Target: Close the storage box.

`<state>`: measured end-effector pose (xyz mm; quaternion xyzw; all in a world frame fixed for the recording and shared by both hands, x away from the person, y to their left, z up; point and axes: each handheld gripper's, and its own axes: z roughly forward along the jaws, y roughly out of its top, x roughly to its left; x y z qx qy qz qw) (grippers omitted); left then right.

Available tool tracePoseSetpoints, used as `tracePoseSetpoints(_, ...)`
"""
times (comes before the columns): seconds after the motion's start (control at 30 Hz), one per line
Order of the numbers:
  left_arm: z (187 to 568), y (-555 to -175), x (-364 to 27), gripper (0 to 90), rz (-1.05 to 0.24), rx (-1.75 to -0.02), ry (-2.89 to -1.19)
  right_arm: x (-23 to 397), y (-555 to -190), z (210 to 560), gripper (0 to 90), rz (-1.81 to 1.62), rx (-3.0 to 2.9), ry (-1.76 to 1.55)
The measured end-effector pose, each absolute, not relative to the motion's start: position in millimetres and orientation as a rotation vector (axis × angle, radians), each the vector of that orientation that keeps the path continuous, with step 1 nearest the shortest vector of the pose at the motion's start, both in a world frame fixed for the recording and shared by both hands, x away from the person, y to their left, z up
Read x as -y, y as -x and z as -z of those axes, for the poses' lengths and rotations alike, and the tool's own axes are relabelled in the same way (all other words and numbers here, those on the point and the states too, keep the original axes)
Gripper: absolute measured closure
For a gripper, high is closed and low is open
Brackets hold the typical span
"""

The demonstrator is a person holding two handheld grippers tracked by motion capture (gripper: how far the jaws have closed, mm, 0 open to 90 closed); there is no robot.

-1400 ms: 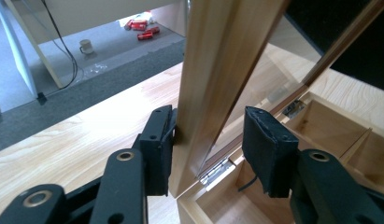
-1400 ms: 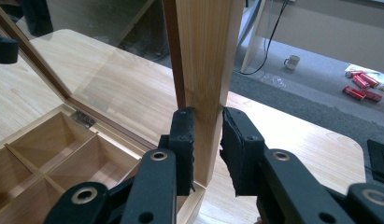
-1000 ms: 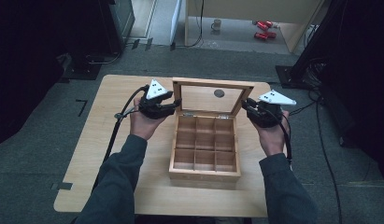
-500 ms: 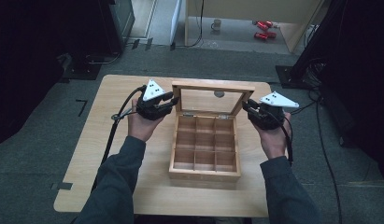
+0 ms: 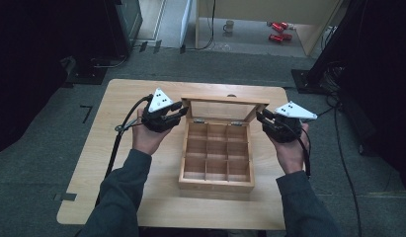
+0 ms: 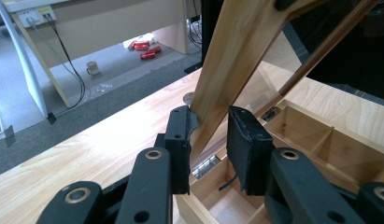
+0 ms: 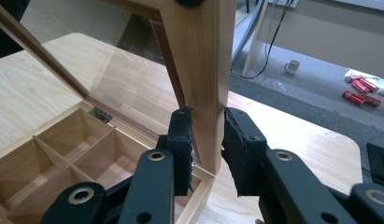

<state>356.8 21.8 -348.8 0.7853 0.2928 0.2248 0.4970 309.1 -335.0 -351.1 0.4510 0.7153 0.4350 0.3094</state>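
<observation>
A wooden box (image 5: 216, 185) with several empty compartments stands in the middle of the table, its glass-paned lid (image 5: 225, 99) raised on hinges at the back. My left gripper (image 5: 181, 109) is shut on the lid's left side rail (image 6: 236, 51); its jaws have just been closing, and the pads (image 6: 180, 135) now clamp the wood. My right gripper (image 5: 261, 117) is shut on the lid's right side rail (image 7: 203, 56), one pad (image 7: 182, 135) on each face. Both hands hold level with the box's back edge.
The light wooden table (image 5: 131, 94) has bare room left and right of the box. Cables trail from both grippers towards the front. On the floor beyond lie a mug (image 5: 229, 25) and red cans (image 5: 277, 30). Dark equipment stands at both sides.
The left gripper's jaws have shut on the lid's left rail. The lid's top edge sits slightly lower in the high view than before. Both hands have hardly moved.
</observation>
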Motion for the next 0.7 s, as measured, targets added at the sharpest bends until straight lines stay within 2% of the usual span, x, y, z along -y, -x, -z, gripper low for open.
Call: tracePoseSetpoints(0.7, 363, -335, -26, 69.7, -0.526, -0.695, -1.908, 331, -280, 358, 72.6, -1.139, -1.893, -1.17)
